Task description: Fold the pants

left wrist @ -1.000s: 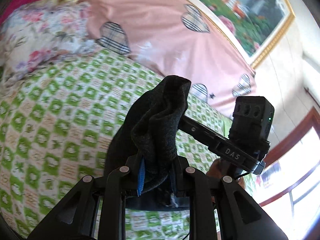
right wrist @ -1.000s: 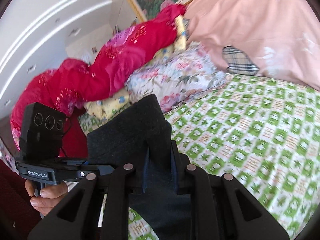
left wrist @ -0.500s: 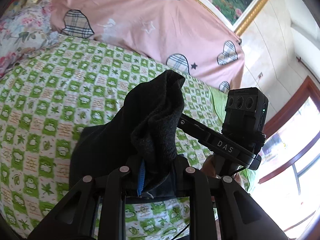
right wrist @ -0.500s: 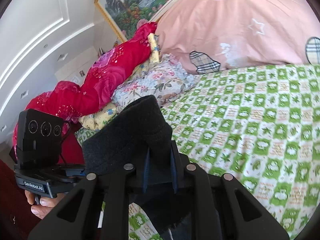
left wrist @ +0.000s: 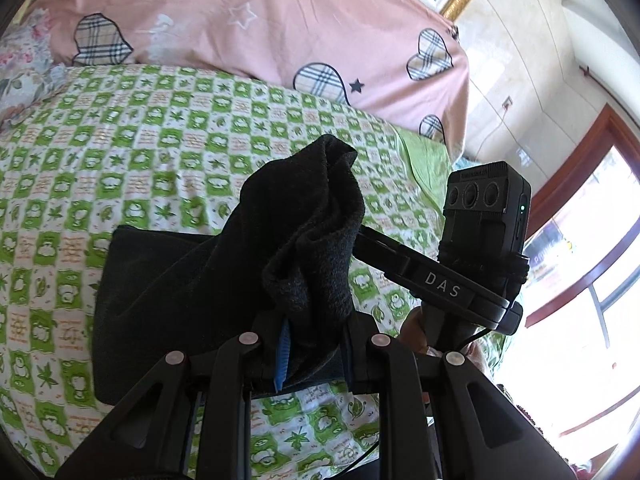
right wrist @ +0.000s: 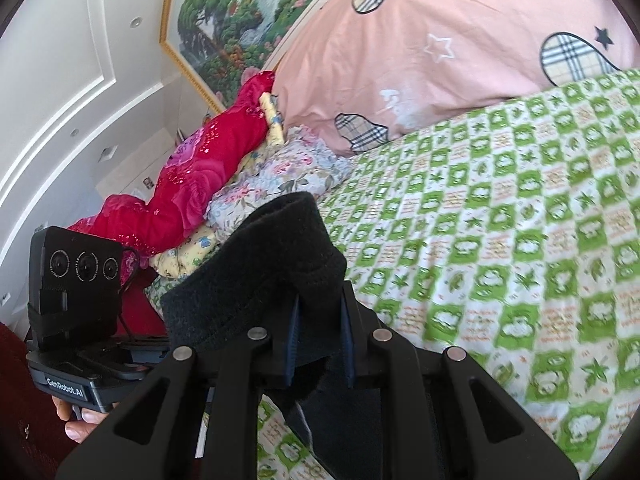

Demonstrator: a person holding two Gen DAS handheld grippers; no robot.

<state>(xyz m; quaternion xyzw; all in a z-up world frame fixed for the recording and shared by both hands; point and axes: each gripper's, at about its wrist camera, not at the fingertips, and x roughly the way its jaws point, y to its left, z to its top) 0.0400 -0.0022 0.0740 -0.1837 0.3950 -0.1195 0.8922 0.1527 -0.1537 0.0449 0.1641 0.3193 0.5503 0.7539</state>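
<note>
— Green-and-white checked bedding [left wrist: 120, 152] covers the bed, with a pink quilt [left wrist: 256, 28] patched with plaid hearts piled at its far side and a gold-framed painting [right wrist: 240, 20] on the wall above. Where are the pants?

— The dark pants [left wrist: 172, 280] are partly lifted off the bed. One part lies flat on the checked sheet, while a bunched fold rises into the left tool [left wrist: 312, 354].

— How does that tool stand?

— Its two fingers are pressed in on the cloth, a thick wad of fabric pinched between the blue pads [left wrist: 283, 356] and standing up above them.

— And the other one?

— The right tool [right wrist: 318, 354] also clamps the pants [right wrist: 272, 276]; a rounded edge of the cloth arches over the fingers and more hangs below. Each view shows the opposite tool's camera body just beside the fabric. Red bedding [right wrist: 208, 176] and a floral pillow [right wrist: 280, 176] lie beyond.
</note>
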